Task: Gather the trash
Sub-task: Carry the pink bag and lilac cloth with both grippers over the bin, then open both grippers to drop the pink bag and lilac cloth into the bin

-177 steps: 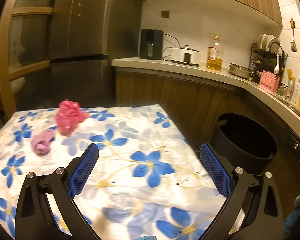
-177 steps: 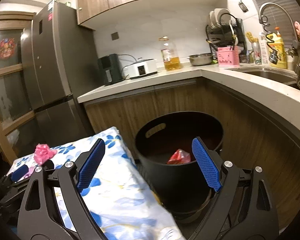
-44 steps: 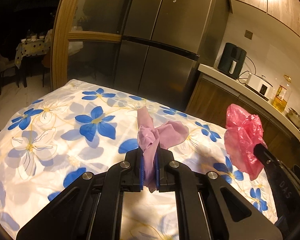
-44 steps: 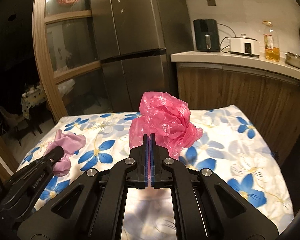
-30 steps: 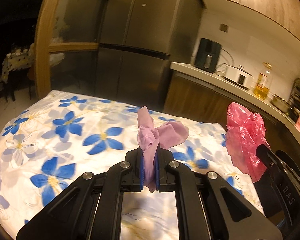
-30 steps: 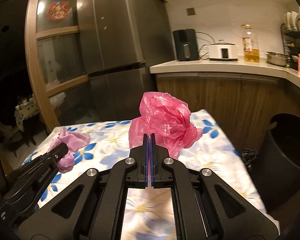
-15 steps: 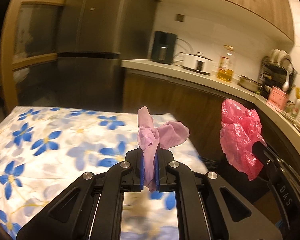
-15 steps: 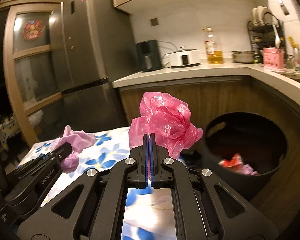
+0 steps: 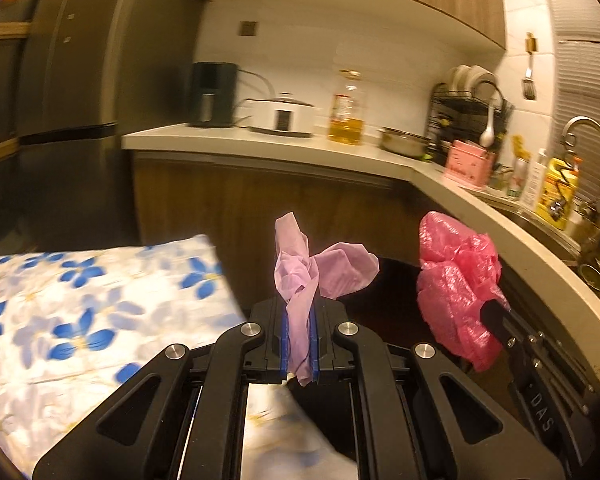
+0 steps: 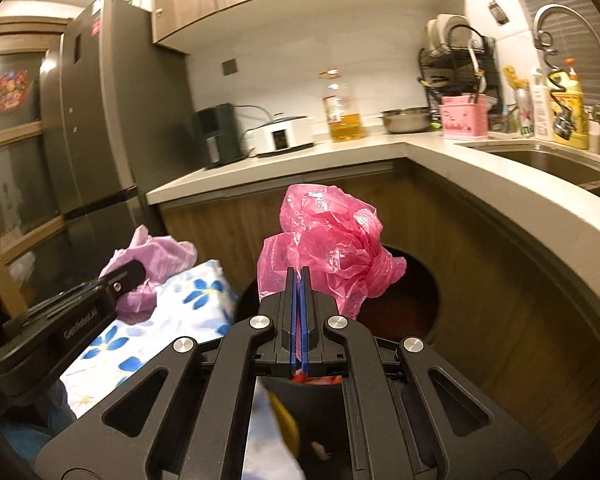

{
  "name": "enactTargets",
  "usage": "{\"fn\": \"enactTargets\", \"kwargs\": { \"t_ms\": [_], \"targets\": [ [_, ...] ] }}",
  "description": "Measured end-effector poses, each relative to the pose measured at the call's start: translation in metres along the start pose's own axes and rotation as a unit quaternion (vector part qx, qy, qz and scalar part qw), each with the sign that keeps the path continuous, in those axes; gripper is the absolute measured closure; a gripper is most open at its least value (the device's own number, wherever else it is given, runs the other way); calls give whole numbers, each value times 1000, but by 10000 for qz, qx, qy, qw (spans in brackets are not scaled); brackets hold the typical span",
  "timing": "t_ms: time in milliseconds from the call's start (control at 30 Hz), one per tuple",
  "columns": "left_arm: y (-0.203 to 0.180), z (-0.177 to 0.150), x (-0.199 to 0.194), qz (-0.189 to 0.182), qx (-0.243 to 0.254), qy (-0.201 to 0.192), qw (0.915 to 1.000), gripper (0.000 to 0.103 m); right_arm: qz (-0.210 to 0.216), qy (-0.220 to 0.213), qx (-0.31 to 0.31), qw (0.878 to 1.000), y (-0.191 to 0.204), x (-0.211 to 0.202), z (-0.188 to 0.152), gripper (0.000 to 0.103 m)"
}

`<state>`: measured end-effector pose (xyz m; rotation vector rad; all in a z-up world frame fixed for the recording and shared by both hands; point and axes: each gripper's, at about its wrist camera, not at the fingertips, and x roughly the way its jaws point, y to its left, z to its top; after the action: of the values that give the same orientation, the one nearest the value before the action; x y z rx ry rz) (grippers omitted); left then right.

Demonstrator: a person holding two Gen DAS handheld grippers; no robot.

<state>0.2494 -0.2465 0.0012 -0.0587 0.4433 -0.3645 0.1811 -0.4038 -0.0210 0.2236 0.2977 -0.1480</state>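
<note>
Left gripper [image 9: 299, 344] clamps a crumpled lilac plastic bag [image 9: 320, 272], standing upright; right gripper [image 10: 299, 320] pinches a crumpled pink plastic bag [image 10: 332, 252], bunched upward, near the round black bin [image 10: 420, 304].

Left gripper [image 9: 299, 340] pinching lilac bag [image 9: 320, 272], pink bag [image 9: 456, 288] beside, bin perhaps beneath
</note>
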Motion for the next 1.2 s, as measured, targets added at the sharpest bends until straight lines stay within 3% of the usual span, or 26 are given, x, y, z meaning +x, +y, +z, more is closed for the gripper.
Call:
{"fn": "enactTargets", "kwargs": {
  "t_ms": [267,533,600,700,900,967,1033,1200],
  "targets": [
    [-42,4,34,-350,272,71,9990,95,-66,41,97,9999,-32,9,0,101],
    [-51,5,55,-512,371,205,9978,94,-47,100,171,9998,-42,24,3,100],
    [-53,4,59,-533,412,230,9975,88,-46,122,183,9997,-43,27,3,97],
    [-56,2,63,-577,460,287,9969,70,-74,184,203,9996,-44,31,2,88],
    [-42,-1,65,-353,373,309,9982,50,-283,246,280,9989,-50,31,-3,67],
    [-36,-2,62,-247,282,314,9988,40,-363,236,252,9987,-49,28,-4,56],
    [-28,-4,56,-72,223,303,9993,28,-439,209,211,9986,-45,22,-5,38],
    [-8,-11,30,567,307,199,9977,16,-610,243,143,9977,-34,11,-7,15]
  ]
}}
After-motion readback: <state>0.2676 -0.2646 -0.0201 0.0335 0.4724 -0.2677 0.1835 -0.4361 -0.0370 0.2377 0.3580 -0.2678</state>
